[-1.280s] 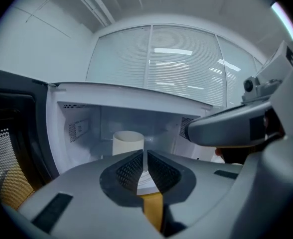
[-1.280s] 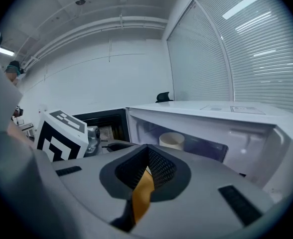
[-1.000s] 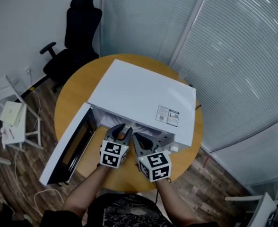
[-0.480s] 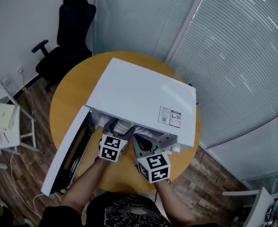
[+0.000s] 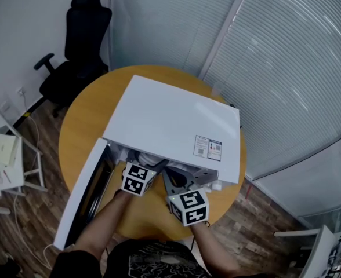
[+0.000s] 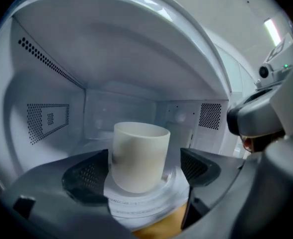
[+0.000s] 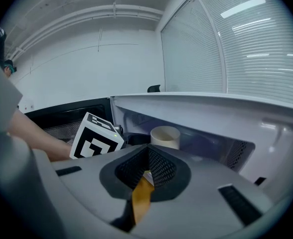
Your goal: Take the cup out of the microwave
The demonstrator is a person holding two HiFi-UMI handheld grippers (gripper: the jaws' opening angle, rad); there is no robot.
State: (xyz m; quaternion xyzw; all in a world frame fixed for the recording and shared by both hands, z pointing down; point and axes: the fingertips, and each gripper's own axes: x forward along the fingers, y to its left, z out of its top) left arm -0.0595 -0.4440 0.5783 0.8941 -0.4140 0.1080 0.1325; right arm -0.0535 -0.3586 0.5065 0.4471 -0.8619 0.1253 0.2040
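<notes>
The left gripper [image 6: 144, 169] is reaching inside the microwave [image 5: 170, 120], and its jaws are opening wide. The cup [image 6: 139, 143] is standing upright between them, but the pads are not pressing on it. The cup is sitting on the glass turntable [image 6: 151, 205] in the middle of the microwave's chamber. The right gripper [image 7: 147, 152] is hovering just in front of the microwave's opening, its jaws closed together with nothing between them. The microwave's door [image 5: 84, 198] is standing open on its left side.

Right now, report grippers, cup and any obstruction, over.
Left gripper inside microwave, jaws opening, cup between them, not gripped. Right gripper shut, empty, outside. Cup upright on turntable. Door open, nothing blocking.
</notes>
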